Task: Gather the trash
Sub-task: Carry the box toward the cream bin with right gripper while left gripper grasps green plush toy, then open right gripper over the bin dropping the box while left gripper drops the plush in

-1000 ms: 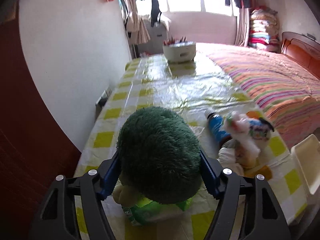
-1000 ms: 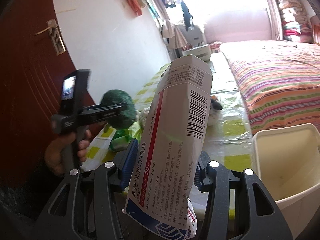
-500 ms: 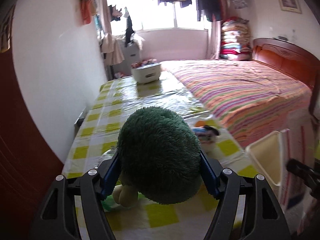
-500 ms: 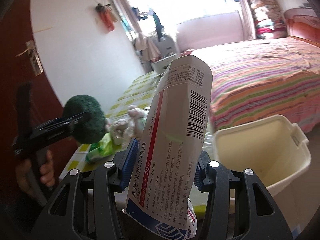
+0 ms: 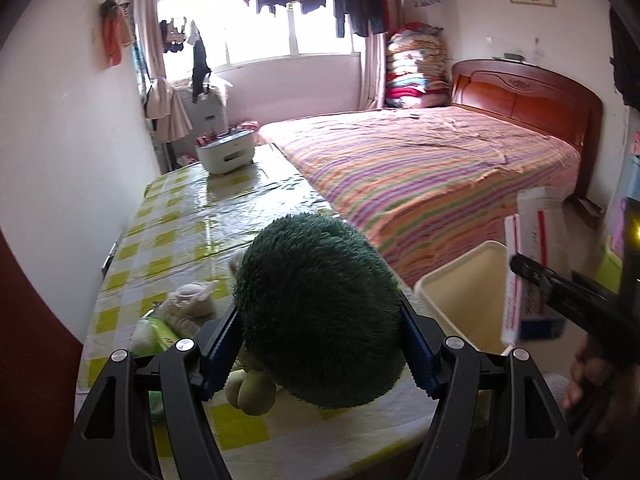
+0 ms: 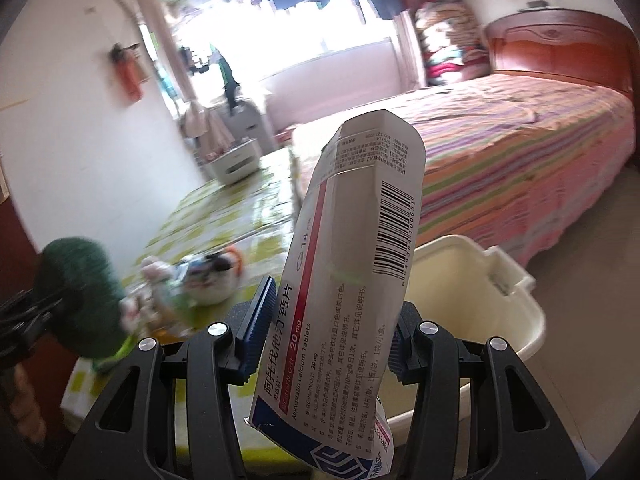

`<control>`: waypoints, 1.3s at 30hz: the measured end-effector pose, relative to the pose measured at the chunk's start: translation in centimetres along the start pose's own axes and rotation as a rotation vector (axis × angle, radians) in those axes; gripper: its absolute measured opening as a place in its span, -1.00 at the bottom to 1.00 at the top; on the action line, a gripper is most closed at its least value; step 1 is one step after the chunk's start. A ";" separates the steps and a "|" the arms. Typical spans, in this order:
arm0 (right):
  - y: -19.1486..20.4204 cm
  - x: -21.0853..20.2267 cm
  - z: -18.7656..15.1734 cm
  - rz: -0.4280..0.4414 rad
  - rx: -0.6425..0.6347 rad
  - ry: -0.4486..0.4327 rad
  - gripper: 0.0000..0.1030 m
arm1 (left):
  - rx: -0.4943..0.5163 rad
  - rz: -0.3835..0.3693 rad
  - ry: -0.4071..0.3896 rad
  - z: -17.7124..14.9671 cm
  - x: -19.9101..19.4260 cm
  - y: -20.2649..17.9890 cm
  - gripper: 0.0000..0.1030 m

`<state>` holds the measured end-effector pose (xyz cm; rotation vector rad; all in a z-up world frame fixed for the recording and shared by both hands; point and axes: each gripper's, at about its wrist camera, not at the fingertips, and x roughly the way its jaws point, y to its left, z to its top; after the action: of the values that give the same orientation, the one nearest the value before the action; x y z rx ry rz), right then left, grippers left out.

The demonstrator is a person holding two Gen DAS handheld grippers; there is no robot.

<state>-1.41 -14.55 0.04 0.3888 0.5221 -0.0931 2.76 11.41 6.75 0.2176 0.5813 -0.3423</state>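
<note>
Carton (image 6: 352,272): light, crushable card; your right gripper (image 6: 324,332) pinches its midsection above the bin (image 6: 516,304). Plush (image 5: 320,312): soft, springy; left gripper (image 5: 320,344) clamps it, beside bin.

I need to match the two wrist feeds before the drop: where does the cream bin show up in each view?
Left wrist view: the cream bin sits at right of centre, beyond the table edge, partly hidden by the green plush in the left gripper.
Right wrist view: it fills the lower right, its rim behind the medicine box in the right gripper.
Shared landmark: the striped bed.
</note>
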 end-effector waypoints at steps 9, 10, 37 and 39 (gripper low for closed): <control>-3.4 3.5 -0.1 -0.064 0.096 0.014 0.44 | 0.047 -0.045 0.006 1.0 0.5 -3.1 0.33; -3.7 3.7 -0.2 -0.064 0.106 0.012 0.47 | 0.050 -0.050 0.007 1.1 0.6 -3.4 0.33; -9.1 -6.9 -11.3 -0.065 0.379 -0.142 0.63 | 0.233 -0.218 0.105 2.4 7.0 -16.0 0.37; -9.3 -6.9 -11.4 -0.063 0.388 -0.141 0.63 | 0.248 -0.209 0.112 2.3 7.6 -16.7 0.39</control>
<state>-14.44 -18.83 -8.69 0.7388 0.3756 -0.2831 3.56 -6.62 2.60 0.4180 0.6744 -0.6090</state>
